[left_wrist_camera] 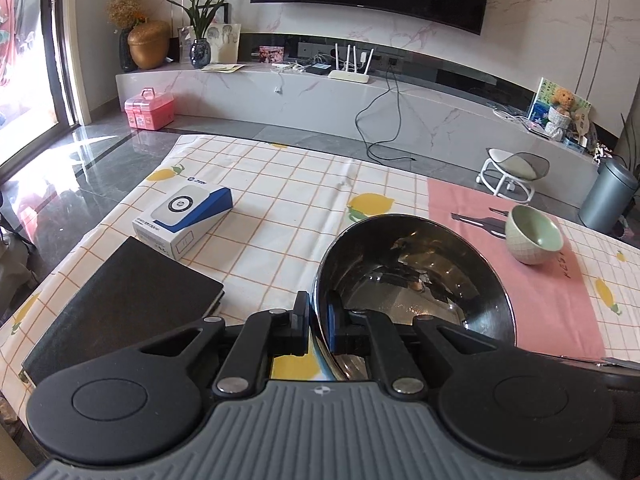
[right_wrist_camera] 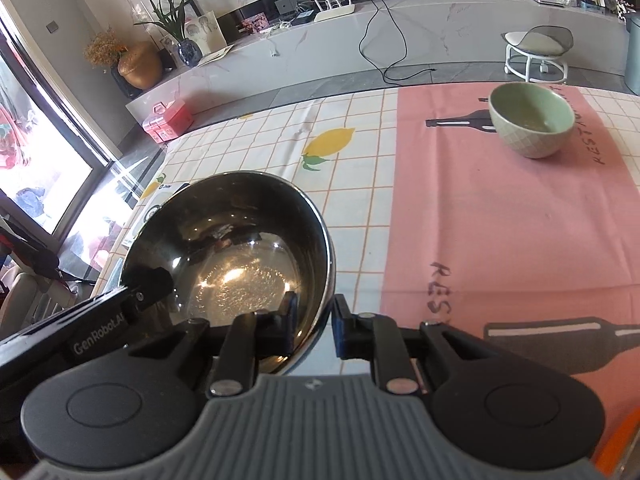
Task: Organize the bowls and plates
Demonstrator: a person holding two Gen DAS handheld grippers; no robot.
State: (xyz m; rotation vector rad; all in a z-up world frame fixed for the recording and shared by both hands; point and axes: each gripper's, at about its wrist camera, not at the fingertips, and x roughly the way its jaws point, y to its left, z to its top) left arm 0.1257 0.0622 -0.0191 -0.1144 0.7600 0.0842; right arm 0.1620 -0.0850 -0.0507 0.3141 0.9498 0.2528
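Steel bowl hangs tilted over the table's near edge; your left gripper and right gripper both pinch its rim. Carry it next toward the green bowl on the pink mat.

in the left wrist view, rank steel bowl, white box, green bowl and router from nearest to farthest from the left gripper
1. Steel bowl: its rim is clamped in the left gripper.
2. White box: on the table, ahead to the left.
3. Green bowl: on the pink mat, ahead to the right; close to the box's range.
4. Router: far off, on the shelf under the TV.
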